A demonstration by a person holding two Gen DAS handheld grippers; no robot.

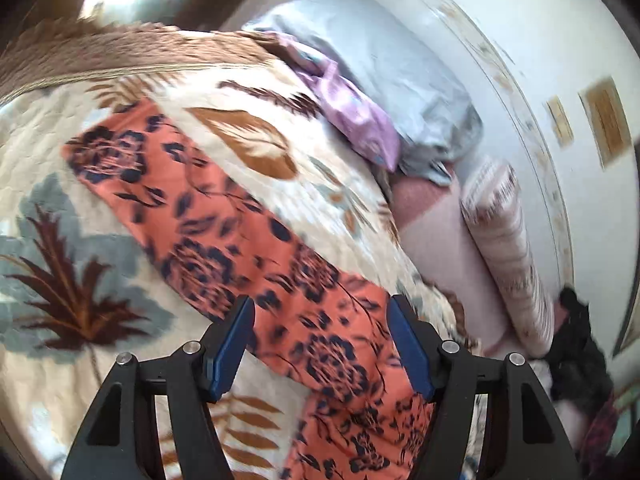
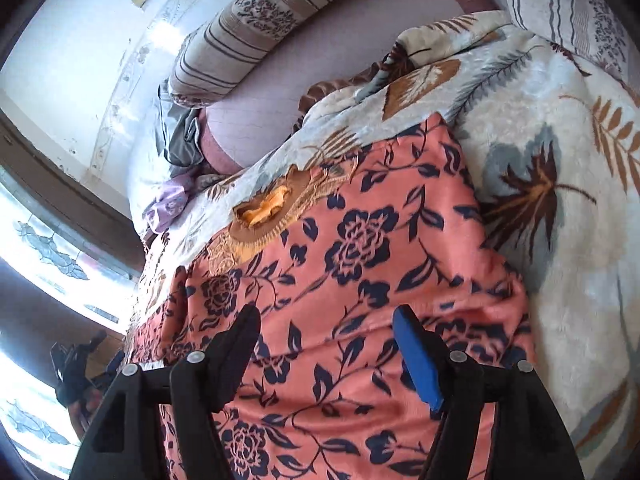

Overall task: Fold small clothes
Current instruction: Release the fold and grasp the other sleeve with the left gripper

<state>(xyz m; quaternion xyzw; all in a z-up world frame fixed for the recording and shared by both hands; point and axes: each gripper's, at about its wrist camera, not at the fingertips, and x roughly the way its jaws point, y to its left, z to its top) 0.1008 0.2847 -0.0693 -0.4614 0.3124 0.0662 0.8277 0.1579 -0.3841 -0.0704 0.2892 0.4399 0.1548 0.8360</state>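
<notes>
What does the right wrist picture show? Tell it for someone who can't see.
An orange cloth with dark blue flowers lies spread on a leaf-print blanket. The right gripper hangs above it, jaws open and empty. Striped pillows lie behind.

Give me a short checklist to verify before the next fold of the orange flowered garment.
1. Left gripper open, nothing between pads: ok.
2. Right gripper open, nothing held: ok.
3. Orange flowered garment lies flat on the leaf-print blanket: ok in the part shown.
4. Embroidered neckline visible for orientation: ok.
5. Purple cloth lies apart from the garment: ok.
6. Garment's near edge: cannot tell, hidden below the grippers.
</notes>
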